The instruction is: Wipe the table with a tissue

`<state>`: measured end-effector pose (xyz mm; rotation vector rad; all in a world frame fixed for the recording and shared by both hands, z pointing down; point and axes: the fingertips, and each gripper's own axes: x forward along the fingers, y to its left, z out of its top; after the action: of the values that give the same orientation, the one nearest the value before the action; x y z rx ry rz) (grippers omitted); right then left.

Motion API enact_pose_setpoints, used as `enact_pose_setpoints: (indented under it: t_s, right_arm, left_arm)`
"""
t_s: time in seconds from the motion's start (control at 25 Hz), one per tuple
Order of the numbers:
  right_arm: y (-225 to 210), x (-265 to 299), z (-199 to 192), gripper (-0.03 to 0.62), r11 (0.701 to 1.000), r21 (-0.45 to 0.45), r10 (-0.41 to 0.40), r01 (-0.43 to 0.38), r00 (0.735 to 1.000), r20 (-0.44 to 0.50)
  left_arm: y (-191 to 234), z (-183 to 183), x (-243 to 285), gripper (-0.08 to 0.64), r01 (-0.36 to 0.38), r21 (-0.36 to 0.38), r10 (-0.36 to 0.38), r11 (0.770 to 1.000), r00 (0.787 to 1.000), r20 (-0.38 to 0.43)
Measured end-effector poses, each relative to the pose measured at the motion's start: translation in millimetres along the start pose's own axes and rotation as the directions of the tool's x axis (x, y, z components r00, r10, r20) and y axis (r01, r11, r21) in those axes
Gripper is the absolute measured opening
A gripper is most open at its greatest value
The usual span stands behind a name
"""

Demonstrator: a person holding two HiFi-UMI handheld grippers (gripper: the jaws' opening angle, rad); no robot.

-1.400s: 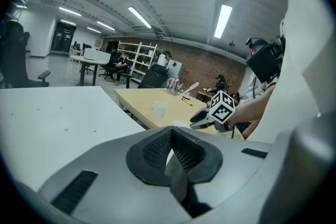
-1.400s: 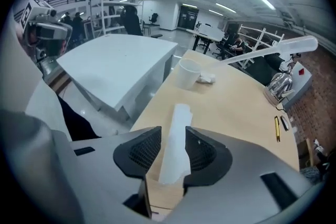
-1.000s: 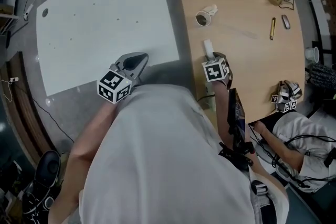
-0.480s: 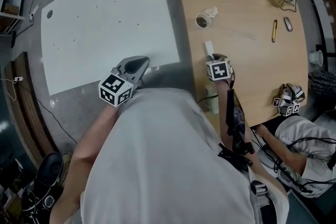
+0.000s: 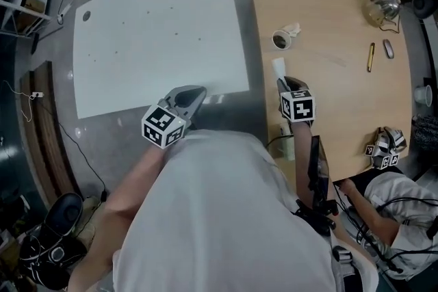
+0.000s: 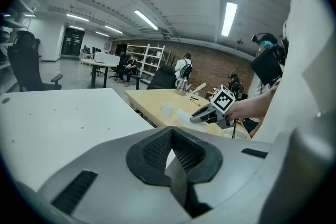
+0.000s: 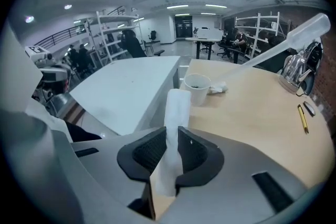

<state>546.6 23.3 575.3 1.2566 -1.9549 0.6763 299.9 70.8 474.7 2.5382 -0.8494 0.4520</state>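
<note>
A folded white tissue (image 7: 175,107) stands up between the jaws of my right gripper (image 7: 169,145), whose jaws have just been closing and now pinch it. In the head view the right gripper (image 5: 285,85) hangs over the near left part of the wooden table (image 5: 335,85), and the tissue (image 5: 278,68) sticks out ahead of it. My left gripper (image 5: 189,98) is at the near edge of the white table (image 5: 137,44), shut with nothing in it. Its own view shows the left gripper (image 6: 171,132) with its pads meeting at the tips.
A paper cup (image 5: 280,40) and a crumpled tissue (image 5: 293,29) sit further out on the wooden table. A pen (image 5: 370,57) and a glass kettle (image 5: 383,7) are at its far right. Another person (image 5: 393,191) sits at the lower right. Small specks dot the white table.
The right gripper's jaws have come together on the tissue that lay in front of them, and it has lifted off the wooden table. The left gripper has stayed put.
</note>
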Motion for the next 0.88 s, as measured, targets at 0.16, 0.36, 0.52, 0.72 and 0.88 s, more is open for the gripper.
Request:
enact_pose_setpoints:
  t_s: [0.16,0.36,0.52,0.72,0.88]
  right_arm:
    - [26.8,-2.9,15.8,0.072,0.998,0.029,0.058,-0.059,0.997,0.042]
    - [66.9,8.3,34.5,0.072,0.99,0.06,0.121,-0.125,0.99,0.074]
    - [95.8,19.4,55.2,0.072,0.972,0.137,0.176,-0.19,0.978,0.109]
    - [128.9,32.7,75.4,0.072,0.962,0.177,0.187,-0.206,0.975,0.119]
    - [152.6,44.0,87.1,0.072,0.965,0.178,0.174,-0.192,0.979,0.108]
  left_arm:
    - [8.2,-6.0,-9.0,0.005,-0.002,-0.014,0.002,1.0,1.0,0.015]
    - [31.1,-9.8,-28.5,0.005,-0.01,-0.037,0.012,0.999,0.999,0.045]
    - [55.0,-14.6,-49.4,0.005,-0.014,-0.053,0.017,0.998,0.998,0.053]
    - [87.0,-20.6,-79.5,0.005,-0.012,-0.074,0.017,0.997,0.998,0.06]
    - [110.8,-24.3,-97.8,0.005,0.004,-0.074,0.002,0.997,0.998,0.07]
